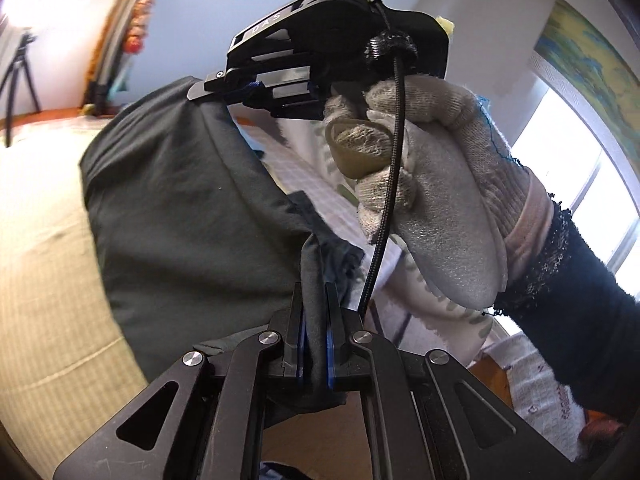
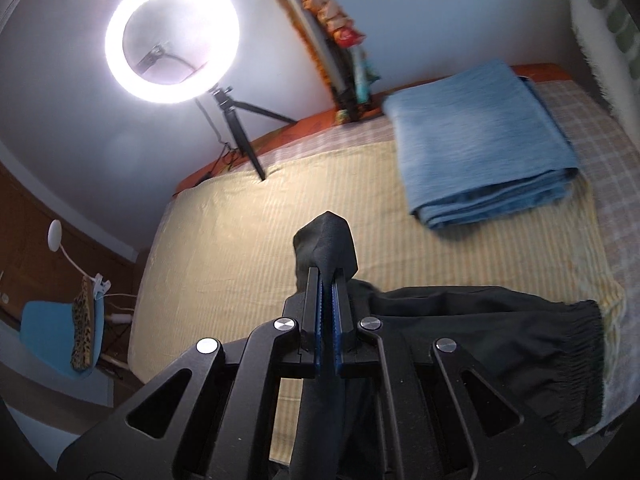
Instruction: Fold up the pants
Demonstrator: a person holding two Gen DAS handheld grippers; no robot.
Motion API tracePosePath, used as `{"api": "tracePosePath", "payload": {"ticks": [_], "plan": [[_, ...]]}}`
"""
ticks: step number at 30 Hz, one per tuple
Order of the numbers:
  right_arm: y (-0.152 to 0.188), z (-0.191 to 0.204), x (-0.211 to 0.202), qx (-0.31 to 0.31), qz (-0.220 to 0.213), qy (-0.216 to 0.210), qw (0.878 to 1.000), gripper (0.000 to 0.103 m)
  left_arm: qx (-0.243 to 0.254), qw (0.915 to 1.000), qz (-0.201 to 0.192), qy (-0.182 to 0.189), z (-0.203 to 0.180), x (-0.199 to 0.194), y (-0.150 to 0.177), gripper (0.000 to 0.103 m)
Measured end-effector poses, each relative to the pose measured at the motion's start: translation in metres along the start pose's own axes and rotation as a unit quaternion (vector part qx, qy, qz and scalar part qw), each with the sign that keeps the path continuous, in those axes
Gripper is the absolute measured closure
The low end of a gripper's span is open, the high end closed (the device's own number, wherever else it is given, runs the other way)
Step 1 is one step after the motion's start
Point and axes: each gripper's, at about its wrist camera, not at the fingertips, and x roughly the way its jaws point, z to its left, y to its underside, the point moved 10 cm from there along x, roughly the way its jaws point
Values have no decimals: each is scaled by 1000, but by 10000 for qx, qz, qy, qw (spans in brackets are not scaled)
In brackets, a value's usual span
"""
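The black pants [image 1: 172,216] hang lifted above the bed, stretched between both grippers. My left gripper [image 1: 316,292] is shut on a bunched edge of the pants. In the left wrist view the right gripper [image 1: 224,84], held by a gloved hand [image 1: 420,184], pinches the far edge of the pants. In the right wrist view my right gripper [image 2: 327,276] is shut on a fold of the pants [image 2: 326,240]. The elastic waistband [image 2: 588,356] lies on the bed at the lower right.
A folded blue towel [image 2: 480,144] lies on the striped yellow bedsheet [image 2: 240,240] at the far right. A ring light [image 2: 172,36] on a tripod stands at the bed's far edge. A blue chair [image 2: 60,336] stands at the left. A window [image 1: 580,168] is at the right.
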Motion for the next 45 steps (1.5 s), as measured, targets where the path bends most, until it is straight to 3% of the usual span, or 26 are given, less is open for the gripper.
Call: {"api": "tracePosePath", "payload": {"ticks": [15, 31, 35, 39, 45], "plan": [[2, -129, -43, 394, -124, 822, 9958, 98, 379, 9965, 466, 589, -50, 85, -11, 98], [2, -203, -40, 388, 89, 1335, 9902, 98, 682, 9916, 807, 745, -83, 132, 0, 102], [1, -211, -30, 318, 144, 1442, 9889, 98, 628, 9916, 905, 676, -81, 126, 5, 102], [-3, -216, -20, 278, 149, 1505, 9881, 98, 578, 9931, 886, 515, -71, 104, 4, 95], [-3, -222, -9, 32, 248, 1706, 9850, 98, 451, 9969, 637, -71, -29, 49, 0, 94]]}}
